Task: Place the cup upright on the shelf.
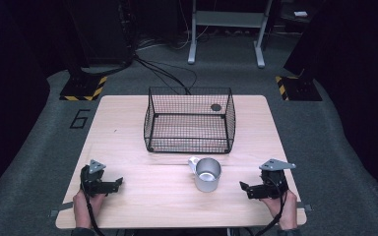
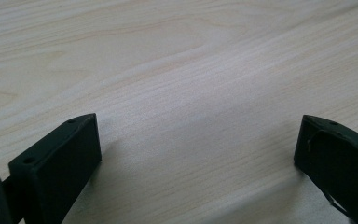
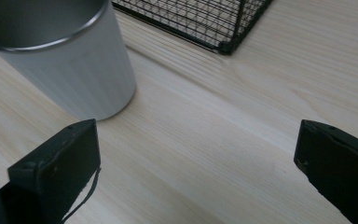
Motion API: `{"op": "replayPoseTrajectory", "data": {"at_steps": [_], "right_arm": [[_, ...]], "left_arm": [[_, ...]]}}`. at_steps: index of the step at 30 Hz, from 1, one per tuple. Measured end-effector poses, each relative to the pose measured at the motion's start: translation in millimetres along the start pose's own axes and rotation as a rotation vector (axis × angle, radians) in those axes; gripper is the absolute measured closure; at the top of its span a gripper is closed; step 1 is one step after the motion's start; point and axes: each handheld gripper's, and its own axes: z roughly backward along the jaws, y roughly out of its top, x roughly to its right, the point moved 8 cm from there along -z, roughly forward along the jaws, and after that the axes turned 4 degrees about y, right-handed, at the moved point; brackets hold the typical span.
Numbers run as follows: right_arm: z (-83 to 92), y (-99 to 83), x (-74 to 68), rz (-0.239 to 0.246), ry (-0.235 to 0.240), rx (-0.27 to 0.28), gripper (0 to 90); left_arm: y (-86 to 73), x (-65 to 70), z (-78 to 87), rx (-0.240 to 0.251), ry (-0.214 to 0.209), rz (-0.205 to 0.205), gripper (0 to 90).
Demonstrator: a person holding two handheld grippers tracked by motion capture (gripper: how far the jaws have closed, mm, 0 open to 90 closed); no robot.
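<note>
Your right gripper (image 1: pixel 244 187) rests with fingers spread wide, near the upright silver metal cup (image 1: pixel 207 174). Your left gripper (image 1: pixel 119 183) sits well apart on the pale wooden bench (image 1: pixel 128 123), fingers also spread, holding nothing.

You have bare wood along the near edge of the light wooden table (image 1: pixel 128 147), from corner to corner. The upright silver metal cup (image 1: pixel 207 174) blocks the middle, near your right gripper (image 1: pixel 244 189). The black wire-mesh basket (image 1: pixel 189 120) closes off the far-edge middle.

Both hands rest at the near edge of the table, the left gripper (image 1: pixel 119 182) at left and the right gripper (image 1: pixel 242 187) at right, jaws spread wide and pointing inward toward each other.
</note>
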Motion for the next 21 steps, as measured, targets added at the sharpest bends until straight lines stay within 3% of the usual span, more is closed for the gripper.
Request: {"op": "replayPoseTrajectory", "data": {"at_steps": [12,21], "right_arm": [[-9.4,24.6,-28.3,0.056,0.094,0.010,0.0],[-20.4,35.1,-47.3,0.104,0.138,-0.019,0.0]], "left_arm": [[0.0,0.1,0.0,0.001,0.003,0.003,0.5],[0.0,0.0,0.1,0.001,0.003,0.002,0.5]]}}
